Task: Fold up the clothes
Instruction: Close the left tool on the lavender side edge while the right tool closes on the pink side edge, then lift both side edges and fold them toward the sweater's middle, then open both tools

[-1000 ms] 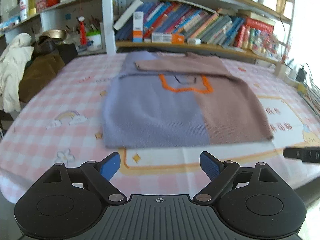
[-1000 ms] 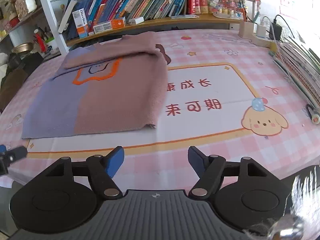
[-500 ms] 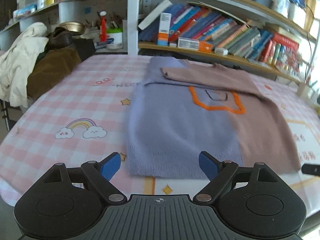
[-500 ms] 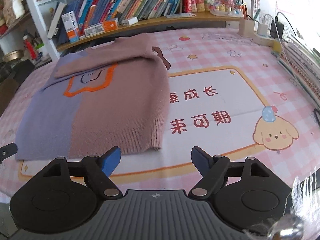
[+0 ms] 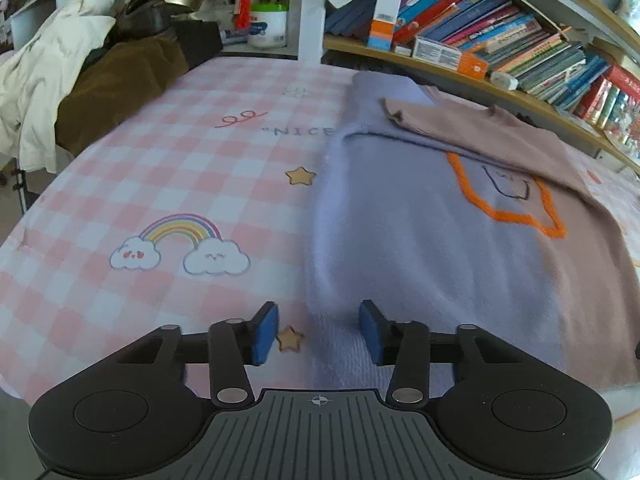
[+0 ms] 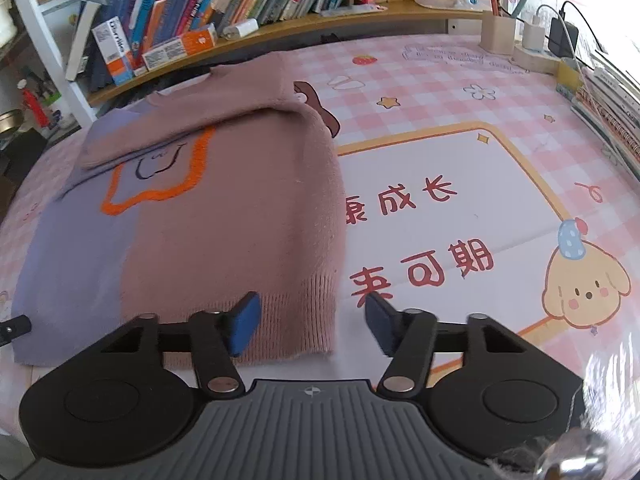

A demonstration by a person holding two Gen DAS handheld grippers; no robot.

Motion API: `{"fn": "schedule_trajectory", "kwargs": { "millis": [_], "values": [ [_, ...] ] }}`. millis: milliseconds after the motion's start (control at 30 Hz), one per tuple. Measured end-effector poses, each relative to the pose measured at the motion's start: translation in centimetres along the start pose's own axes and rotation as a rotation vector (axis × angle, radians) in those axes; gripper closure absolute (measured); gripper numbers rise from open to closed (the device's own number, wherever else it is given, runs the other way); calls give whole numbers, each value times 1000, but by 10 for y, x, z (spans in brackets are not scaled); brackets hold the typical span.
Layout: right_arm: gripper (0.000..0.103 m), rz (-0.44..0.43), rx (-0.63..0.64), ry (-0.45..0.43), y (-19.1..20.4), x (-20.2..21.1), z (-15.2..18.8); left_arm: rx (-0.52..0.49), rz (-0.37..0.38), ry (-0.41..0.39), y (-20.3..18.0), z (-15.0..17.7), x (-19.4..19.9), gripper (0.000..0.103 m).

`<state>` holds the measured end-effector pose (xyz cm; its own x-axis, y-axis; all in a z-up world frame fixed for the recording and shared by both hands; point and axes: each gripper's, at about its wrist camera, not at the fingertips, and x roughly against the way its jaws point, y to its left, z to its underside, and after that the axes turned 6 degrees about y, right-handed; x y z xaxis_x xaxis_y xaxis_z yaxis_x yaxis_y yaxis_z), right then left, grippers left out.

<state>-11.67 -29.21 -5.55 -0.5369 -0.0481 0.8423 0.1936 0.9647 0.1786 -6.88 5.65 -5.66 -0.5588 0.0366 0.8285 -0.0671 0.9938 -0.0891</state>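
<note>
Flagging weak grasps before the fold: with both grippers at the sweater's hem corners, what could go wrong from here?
1. The left gripper is open astride the sweater's lilac corner, with one finger over bare tablecloth; closing may pinch only the edge, or the cloth too.
2. The right gripper straddles the brown corner, one finger outside the hem; that grip could slip when lifted.
3. The folded sleeve lies loose on top and may slide off during the fold.

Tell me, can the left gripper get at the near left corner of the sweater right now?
Probably yes. The left gripper is open, its fingers either side of the sweater hem's purple corner, with nothing in between.
</note>
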Motion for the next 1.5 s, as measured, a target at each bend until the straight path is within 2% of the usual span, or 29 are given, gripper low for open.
{"fn": "schedule_trajectory", "kwargs": {
  "millis": [67, 133, 167, 200, 300, 400, 533, 767, 900, 967, 1067, 1500],
  "values": [
    [62, 6, -4, 7, 0, -5, -3, -4, 18, -3, 0, -3, -1, 83],
    [71, 1, -1, 8, 2, -7, -5, -10, 45, -7, 0, -5, -1, 96],
    [87, -7, 3, 6, 3, -8, -5, -18, 59, -14, -2, -6, 0, 97],
    [92, -15, 7, 4, 4, -8, -6, -39, 74, -32, -6, -7, 4, 97],
    [93, -58, 54, -41, 14, -3, -8, -115, 118, -70, -19, -10, 12, 97],
    [92, -72, 88, -48, 25, -3, -9, -136, 112, -50, -24, -12, 8, 95],
    [85, -60, 59, -24, 23, -8, -11, -83, 98, -15, -13, -14, 3, 92],
    [83, -73, -34, 17, 10, -15, -9, -18, 141, 55, 2, -9, -4, 89],
    [83, -81, -37, 18, 9, -14, -9, 3, 158, 51, 5, -8, -4, 88],
    [89, -85, -38, 19, 8, -14, -9, 19, 168, 49, 7, -8, -4, 88],
    [92, -97, -55, 19, 3, -13, -7, 42, 188, 54, 10, -7, -3, 98],
    [93, -137, -76, 3, -12, 15, 14, 66, 213, 25, 12, 16, 27, 99]
  ]
}}
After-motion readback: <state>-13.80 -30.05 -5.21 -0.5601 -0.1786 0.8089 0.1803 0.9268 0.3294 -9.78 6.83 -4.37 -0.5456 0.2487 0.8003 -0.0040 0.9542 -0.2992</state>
